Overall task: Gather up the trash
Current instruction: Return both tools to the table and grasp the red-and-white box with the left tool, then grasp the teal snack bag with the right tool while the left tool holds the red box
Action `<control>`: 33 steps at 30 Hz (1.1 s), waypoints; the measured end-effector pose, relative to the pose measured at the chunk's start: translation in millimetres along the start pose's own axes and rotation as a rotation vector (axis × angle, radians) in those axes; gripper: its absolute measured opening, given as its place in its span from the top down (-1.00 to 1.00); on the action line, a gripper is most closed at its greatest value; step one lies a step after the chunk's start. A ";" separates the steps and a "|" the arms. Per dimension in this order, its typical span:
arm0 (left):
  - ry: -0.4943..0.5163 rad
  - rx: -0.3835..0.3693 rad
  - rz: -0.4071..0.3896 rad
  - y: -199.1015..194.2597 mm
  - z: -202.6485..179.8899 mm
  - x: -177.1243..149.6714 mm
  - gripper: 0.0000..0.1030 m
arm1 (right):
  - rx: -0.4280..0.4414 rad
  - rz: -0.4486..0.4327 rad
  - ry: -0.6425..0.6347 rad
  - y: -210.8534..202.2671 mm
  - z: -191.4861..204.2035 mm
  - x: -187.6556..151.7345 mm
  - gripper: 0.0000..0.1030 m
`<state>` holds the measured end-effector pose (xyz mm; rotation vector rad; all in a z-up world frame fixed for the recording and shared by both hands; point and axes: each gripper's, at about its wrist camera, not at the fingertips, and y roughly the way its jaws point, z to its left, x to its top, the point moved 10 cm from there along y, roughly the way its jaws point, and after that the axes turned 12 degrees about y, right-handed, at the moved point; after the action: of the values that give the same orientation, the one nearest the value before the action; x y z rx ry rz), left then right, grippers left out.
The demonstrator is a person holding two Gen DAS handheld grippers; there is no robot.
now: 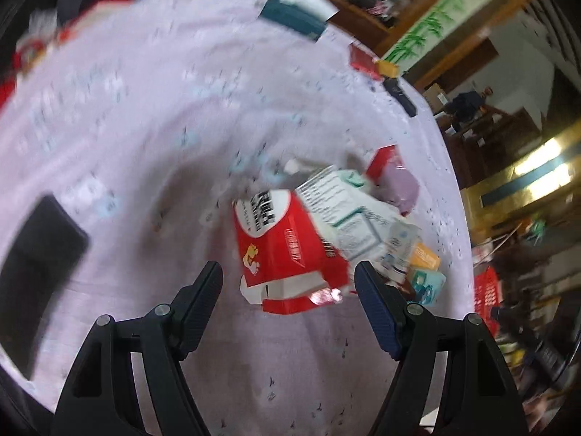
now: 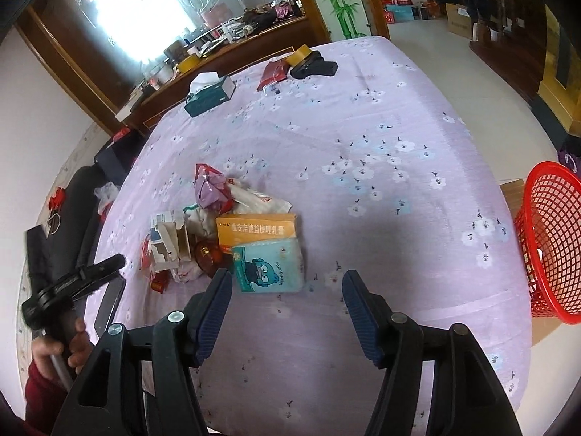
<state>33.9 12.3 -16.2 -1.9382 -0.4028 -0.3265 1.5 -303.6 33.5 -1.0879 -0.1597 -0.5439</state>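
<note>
A heap of trash lies on the lilac flowered cloth [image 2: 381,116]: an orange box [image 2: 256,230], a teal tissue pack [image 2: 268,265], a torn white box [image 2: 169,239] and a purple wrapper [image 2: 210,189]. My right gripper [image 2: 287,278] hangs open just short of the teal pack, holding nothing. In the blurred left wrist view my left gripper [image 1: 288,272] stands open over a red carton [image 1: 287,250], its fingers on either side and clear of it. A white printed box [image 1: 337,207] leans on that carton. The right wrist view shows the left gripper [image 2: 90,276] in a hand [image 2: 58,348].
A red mesh basket [image 2: 552,239] stands off the cloth's right edge. Far back lie a teal tissue box [image 2: 208,94], a red packet [image 2: 272,71], a tape roll [image 2: 301,54] and a black case [image 2: 316,67]. A dark flat object [image 1: 40,276] lies left.
</note>
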 end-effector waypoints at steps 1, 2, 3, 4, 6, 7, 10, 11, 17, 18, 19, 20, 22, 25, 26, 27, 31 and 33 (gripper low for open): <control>-0.012 -0.035 0.008 7.4 0.6 -0.5 -0.43 | -0.003 0.000 0.000 0.2 0.0 -0.9 -0.31; -0.019 -0.041 0.020 13.4 -0.1 -2.8 -0.43 | -0.007 0.001 0.000 0.8 0.4 -0.8 -0.31; -0.030 -0.039 0.032 18.9 1.0 -4.1 -0.43 | -0.011 0.002 0.001 1.4 0.8 -1.2 -0.31; -0.037 -0.063 0.038 25.5 0.5 -2.6 -0.43 | -0.014 0.002 0.003 1.7 1.0 -1.4 -0.31; -0.038 -0.078 0.048 33.3 0.6 -1.3 -0.43 | -0.024 0.001 0.006 1.6 -1.2 -1.3 -0.31; -0.046 -0.078 0.045 36.1 1.9 0.3 -0.47 | -0.028 0.000 0.008 1.5 -1.8 -1.4 -0.31; -0.042 -0.092 0.017 36.7 1.5 3.1 -0.47 | -0.039 -0.002 0.013 2.1 -3.0 -1.5 -0.31; -0.036 -0.090 0.010 37.5 1.8 5.2 -0.46 | -0.043 -0.004 0.014 2.4 -3.3 -1.2 -0.31; 0.061 -0.075 -0.017 28.2 -7.1 0.9 0.15 | -0.040 -0.005 0.029 8.1 -2.9 0.0 -0.31; 0.080 -0.067 -0.018 26.4 -6.9 -0.8 0.18 | -0.035 0.002 0.036 10.3 -3.0 -0.1 -0.31; 0.092 -0.062 -0.018 24.0 -7.5 -2.3 0.23 | -0.026 0.014 0.048 14.7 -3.6 -0.3 -0.32; 0.094 -0.062 -0.017 25.0 -6.6 -0.6 0.25 | -0.018 0.025 0.059 19.6 -4.4 -0.5 -0.35; 0.098 -0.063 -0.024 18.5 -4.9 -2.1 0.27 | -0.015 0.040 0.075 28.3 -6.3 -1.9 -0.37; 0.113 -0.065 -0.034 10.3 -3.1 -4.2 0.27 | -0.004 0.057 0.068 43.7 -5.8 -3.5 -0.38; 0.121 -0.059 -0.036 7.5 -2.3 -5.0 0.27 | -0.013 0.055 0.065 48.5 -6.8 -3.1 -0.39; 0.133 -0.051 -0.040 3.4 -1.3 -5.9 0.27 | -0.020 0.051 0.064 54.4 -7.6 -1.1 -0.39; 0.168 -0.045 -0.043 -6.8 -0.3 -8.6 0.27 | 0.005 0.060 0.076 80.3 -5.7 5.6 -0.38; 0.194 -0.051 -0.049 -11.2 -2.2 -8.7 0.27 | 0.030 0.074 0.096 91.2 -3.0 4.5 -0.19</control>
<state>21.1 13.2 -9.7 -1.9272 -0.3180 -0.5564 50.0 -276.0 -38.8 -1.0321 -0.0433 -0.5251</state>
